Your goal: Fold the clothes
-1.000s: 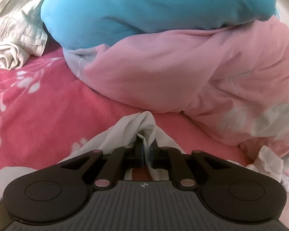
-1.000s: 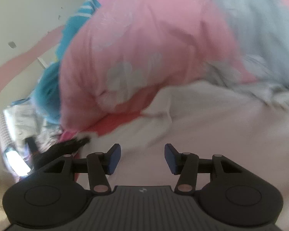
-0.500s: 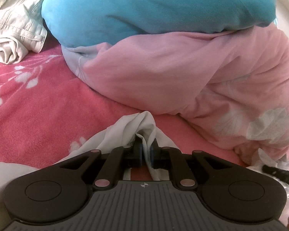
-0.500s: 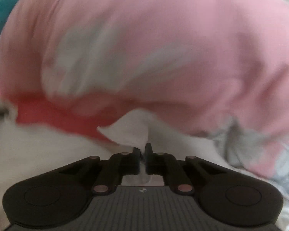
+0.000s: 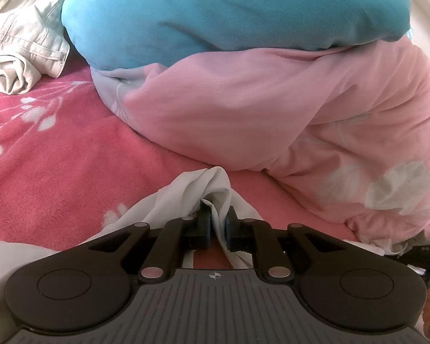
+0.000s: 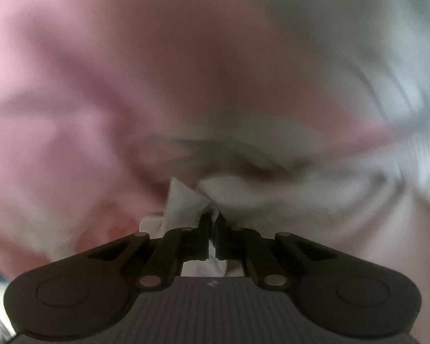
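Grippers clamped on white garment, both sides.
Left gripper [image 5: 216, 226] pinches a bunched fold of the white garment [image 5: 186, 197], which lies on the red floral blanket [image 5: 57, 157] before the pink quilt [image 5: 272, 109]. Right gripper [image 6: 214, 230] jaws are closed on another edge; that view is blurred.

A thin white garment [image 5: 192, 197] lies rumpled on the pink floral bedspread [image 5: 57, 154], one bunched fold raised and pinched. Another part of it [image 6: 186, 203] is pinched too, a stiff corner poking upward; beyond that it blurs.
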A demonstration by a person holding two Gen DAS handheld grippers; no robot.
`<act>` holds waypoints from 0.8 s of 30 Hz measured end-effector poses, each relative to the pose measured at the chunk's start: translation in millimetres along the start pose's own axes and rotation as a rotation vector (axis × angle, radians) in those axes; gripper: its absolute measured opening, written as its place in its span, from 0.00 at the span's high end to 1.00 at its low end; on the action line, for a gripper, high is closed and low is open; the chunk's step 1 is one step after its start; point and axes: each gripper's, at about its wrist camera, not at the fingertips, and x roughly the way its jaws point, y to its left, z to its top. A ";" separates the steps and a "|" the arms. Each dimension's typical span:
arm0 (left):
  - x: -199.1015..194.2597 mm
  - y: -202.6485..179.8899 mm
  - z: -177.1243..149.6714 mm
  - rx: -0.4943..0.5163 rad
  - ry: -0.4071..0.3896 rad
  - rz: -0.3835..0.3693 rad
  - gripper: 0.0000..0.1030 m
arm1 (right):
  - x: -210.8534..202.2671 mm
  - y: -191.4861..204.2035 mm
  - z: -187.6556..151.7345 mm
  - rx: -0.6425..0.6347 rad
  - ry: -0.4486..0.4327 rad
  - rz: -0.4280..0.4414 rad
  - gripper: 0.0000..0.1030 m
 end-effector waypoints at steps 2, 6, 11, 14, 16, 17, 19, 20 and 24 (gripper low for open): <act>0.4 -0.3 -0.3 0.000 0.000 -0.001 0.89 | -0.3 -28.3 8.7 0.225 0.024 0.094 0.97; 2.5 0.2 -1.0 -0.003 -0.003 -0.005 0.89 | -6.0 -66.1 18.0 0.507 0.057 0.210 0.94; 5.2 1.0 -1.9 -0.007 -0.003 -0.009 0.89 | -52.0 -60.8 18.6 0.483 0.012 0.182 0.60; 6.8 1.9 -2.1 -0.012 -0.003 -0.013 0.89 | -101.1 -41.0 11.4 0.359 0.000 0.169 0.60; 7.9 3.0 -3.0 -0.016 -0.003 -0.016 0.89 | -142.1 -21.5 -2.2 0.229 0.008 0.186 0.60; 8.4 3.6 -3.5 -0.017 -0.004 -0.018 0.89 | -161.3 -11.2 -11.6 0.155 0.016 0.194 0.60; 8.1 4.9 -6.4 -0.019 -0.004 -0.020 0.89 | -185.0 7.5 -36.4 0.029 0.067 0.189 0.59; 8.3 6.3 -6.7 -0.019 -0.004 -0.021 0.89 | -188.7 17.2 -49.7 -0.025 0.106 0.179 0.59; 7.3 9.2 -8.0 -0.021 -0.003 -0.022 0.89 | -166.6 26.8 -102.4 -0.126 0.257 0.119 0.59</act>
